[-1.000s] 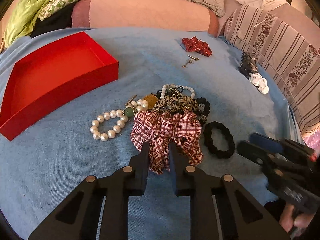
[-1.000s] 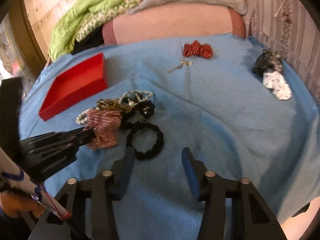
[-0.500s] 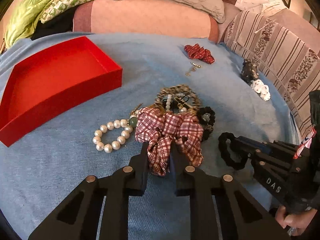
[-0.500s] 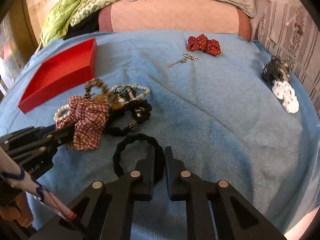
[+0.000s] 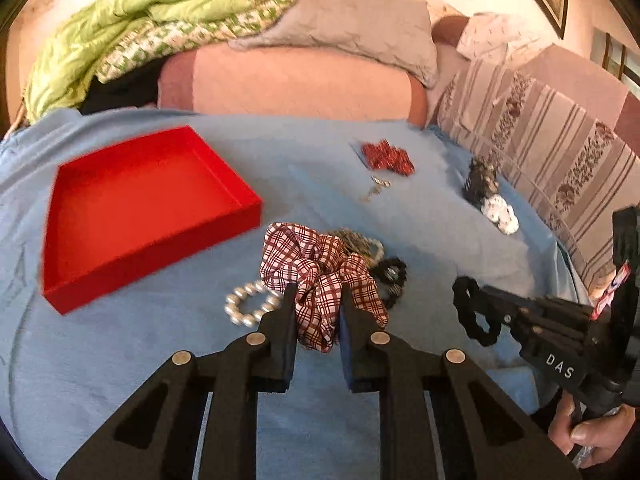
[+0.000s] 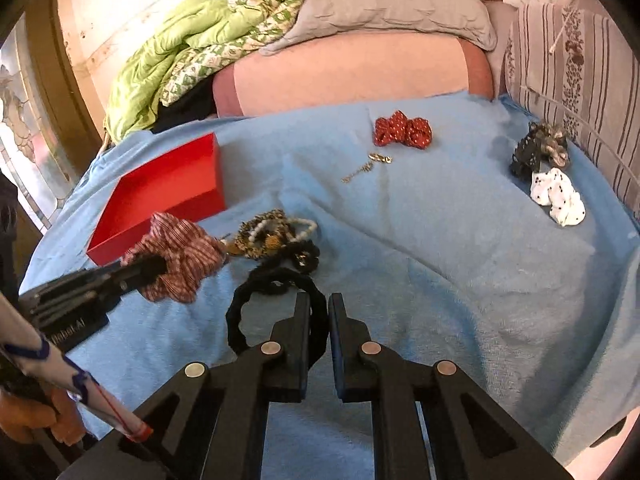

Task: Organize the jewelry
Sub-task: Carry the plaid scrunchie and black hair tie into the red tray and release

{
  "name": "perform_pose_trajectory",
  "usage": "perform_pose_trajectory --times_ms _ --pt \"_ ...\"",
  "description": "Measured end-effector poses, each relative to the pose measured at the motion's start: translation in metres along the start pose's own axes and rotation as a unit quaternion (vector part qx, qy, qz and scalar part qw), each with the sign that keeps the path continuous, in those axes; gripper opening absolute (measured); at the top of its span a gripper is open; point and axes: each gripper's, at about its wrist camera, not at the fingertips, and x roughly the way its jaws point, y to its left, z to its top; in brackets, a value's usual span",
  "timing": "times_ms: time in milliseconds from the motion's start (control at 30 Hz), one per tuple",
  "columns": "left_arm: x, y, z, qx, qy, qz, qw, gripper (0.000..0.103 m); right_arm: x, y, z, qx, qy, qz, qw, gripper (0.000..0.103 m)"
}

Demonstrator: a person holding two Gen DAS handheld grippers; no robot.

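My left gripper [image 5: 317, 298] is shut on a red plaid scrunchie [image 5: 316, 268] and holds it above the blue cloth; it also shows in the right wrist view [image 6: 180, 254]. My right gripper [image 6: 319, 306] is shut on a black scrunchie [image 6: 248, 304], lifted off the cloth; it shows in the left wrist view [image 5: 474, 312]. An open red tray [image 5: 136, 208] lies to the left, also seen in the right wrist view [image 6: 168, 196]. A pearl bracelet [image 5: 248, 306] and a pile of leopard and black hair ties [image 6: 276, 238] lie between the tray and the grippers.
A red dotted scrunchie [image 6: 402, 132], a small chain [image 6: 366, 168], and a black and a white dotted scrunchie [image 6: 556, 196] lie farther back and right. Pillows [image 6: 360, 76] and a striped cushion [image 5: 560, 152] border the blue cloth.
My left gripper has lifted the plaid scrunchie off the pile. My right gripper closed on the black scrunchie and raised it from the cloth.
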Motion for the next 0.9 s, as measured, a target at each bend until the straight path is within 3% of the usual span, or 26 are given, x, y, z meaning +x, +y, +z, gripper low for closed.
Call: perform_pose_trajectory --times_ms 200,567,900 --pt "-0.017 0.032 0.018 -0.029 -0.025 0.018 0.9991 0.017 -0.002 0.016 0.015 -0.008 -0.002 0.014 1.0 0.01" --pt "-0.019 0.117 0.066 -0.077 -0.055 0.07 0.9931 0.017 0.02 0.081 0.07 -0.053 -0.004 0.059 0.997 0.01" --pt "0.025 0.201 0.103 -0.125 -0.023 0.093 0.9875 0.018 0.081 0.156 0.142 -0.077 0.024 0.09 0.993 0.01"
